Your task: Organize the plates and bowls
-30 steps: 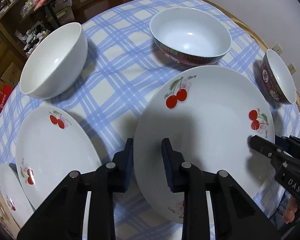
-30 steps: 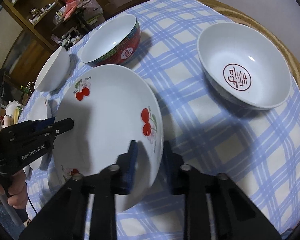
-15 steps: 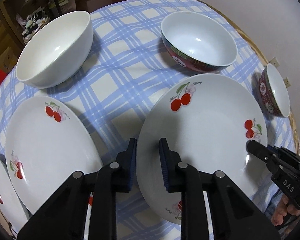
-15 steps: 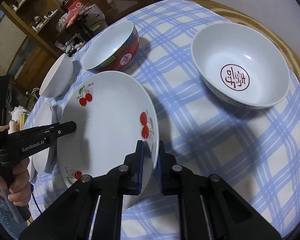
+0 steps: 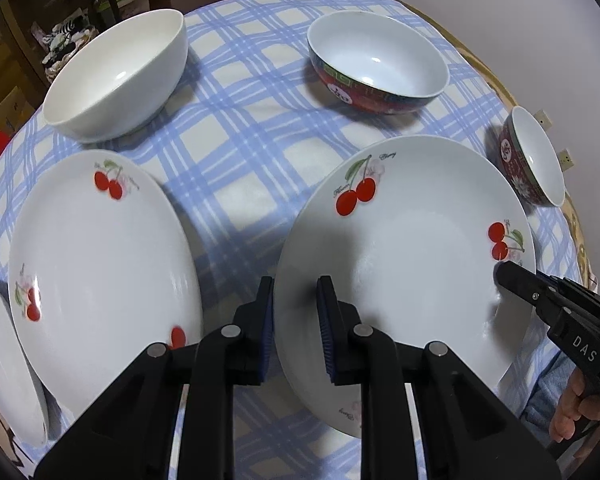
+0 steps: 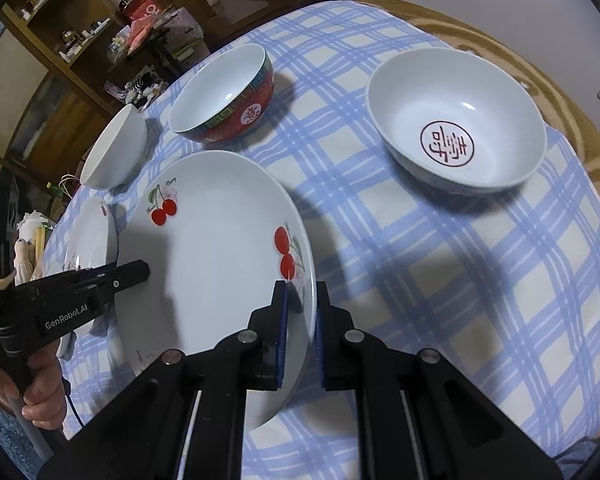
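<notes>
A white cherry plate (image 5: 412, 248) is held off the checked cloth between both grippers. My left gripper (image 5: 294, 312) is shut on its left rim. My right gripper (image 6: 300, 312) is shut on its right rim (image 6: 306, 280); it also shows at the plate's far edge in the left wrist view (image 5: 540, 296). A second cherry plate (image 5: 96, 272) lies on the table to the left, with a third (image 5: 4, 364) at the far left edge. A plain white bowl (image 5: 116, 80), a red-sided bowl (image 5: 376, 68) and a bowl with a red emblem (image 6: 456, 120) stand beyond.
The round table carries a blue checked cloth (image 5: 244, 160). Wooden shelves with clutter (image 6: 84, 40) stand beyond the table's far left side. A wall (image 5: 500, 8) runs close behind the right side. The cloth's edge (image 6: 580, 184) drops off by the emblem bowl.
Both grippers have closed on the plate's opposite rims and the plate has risen off the cloth. The view has shifted left, bringing the second plate closer.
</notes>
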A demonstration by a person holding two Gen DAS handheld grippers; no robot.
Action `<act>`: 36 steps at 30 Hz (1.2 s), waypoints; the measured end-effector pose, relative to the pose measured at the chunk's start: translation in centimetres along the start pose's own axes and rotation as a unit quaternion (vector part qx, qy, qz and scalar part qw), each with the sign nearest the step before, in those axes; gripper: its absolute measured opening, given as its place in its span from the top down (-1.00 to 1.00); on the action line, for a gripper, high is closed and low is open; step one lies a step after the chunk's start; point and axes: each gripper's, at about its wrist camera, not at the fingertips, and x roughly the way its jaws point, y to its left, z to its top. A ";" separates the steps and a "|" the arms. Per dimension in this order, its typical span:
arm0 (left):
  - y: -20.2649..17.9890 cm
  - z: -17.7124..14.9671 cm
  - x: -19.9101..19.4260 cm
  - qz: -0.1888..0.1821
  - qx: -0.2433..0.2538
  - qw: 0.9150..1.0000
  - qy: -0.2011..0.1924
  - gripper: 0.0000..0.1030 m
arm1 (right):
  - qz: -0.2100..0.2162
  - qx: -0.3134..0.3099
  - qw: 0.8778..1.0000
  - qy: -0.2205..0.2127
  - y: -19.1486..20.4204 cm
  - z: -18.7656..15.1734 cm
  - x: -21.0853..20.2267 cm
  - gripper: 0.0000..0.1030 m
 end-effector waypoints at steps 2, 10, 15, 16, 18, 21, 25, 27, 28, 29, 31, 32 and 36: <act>-0.2 -0.7 -0.7 0.002 0.005 1.000 -0.005 0.61 | 0.005 0.005 1.000 -0.002 0.1 -0.3 -0.6 0.75; -0.2 -3.3 -3.5 -0.001 0.007 1.000 -0.014 0.61 | 0.029 0.005 1.000 -0.008 0.8 -2.4 -3.3 0.75; 0.4 -5.5 -5.4 -0.006 -0.003 1.000 -0.024 0.61 | 0.033 -0.008 0.999 -0.010 1.6 -3.8 -4.4 0.75; 0.5 -5.7 -5.6 -0.006 -0.003 1.000 -0.026 0.61 | 0.031 -0.013 0.999 -0.009 1.9 -4.1 -4.4 0.75; 0.8 -6.5 -6.1 -0.009 -0.007 1.000 -0.029 0.61 | 0.029 -0.017 0.999 -0.007 2.2 -4.5 -4.5 0.75; 1.3 -7.4 -6.4 -0.006 -0.015 0.999 -0.027 0.61 | 0.028 -0.027 0.999 -0.001 2.8 -5.1 -4.4 0.75; 1.8 -8.7 -6.4 -0.003 -0.023 0.999 -0.027 0.61 | 0.025 -0.042 0.999 0.003 3.5 -5.9 -4.2 0.75; 2.2 -9.3 -6.1 -0.005 -0.030 0.999 -0.028 0.61 | 0.022 -0.043 0.999 0.008 3.7 -6.1 -3.9 0.75; 2.4 -9.6 -5.9 -0.007 -0.035 0.999 -0.028 0.61 | 0.020 -0.042 0.999 0.010 3.8 -6.2 -3.7 0.75; 2.7 -10.1 -5.6 -0.011 -0.042 0.999 -0.029 0.61 | 0.016 -0.046 0.999 0.012 4.0 -6.4 -3.5 0.75; 3.0 -10.8 -5.0 -0.017 -0.049 0.998 -0.029 0.61 | 0.008 -0.056 0.998 0.016 4.3 -6.7 -3.3 0.75; 3.1 -11.2 -4.7 -0.020 -0.054 0.998 -0.026 0.61 | 0.005 -0.059 0.998 0.017 4.4 -6.7 -3.2 0.75; 3.3 -11.8 -3.3 -0.022 -0.053 0.998 -0.016 0.61 | 0.000 -0.062 0.998 0.025 4.5 -7.2 -2.8 0.75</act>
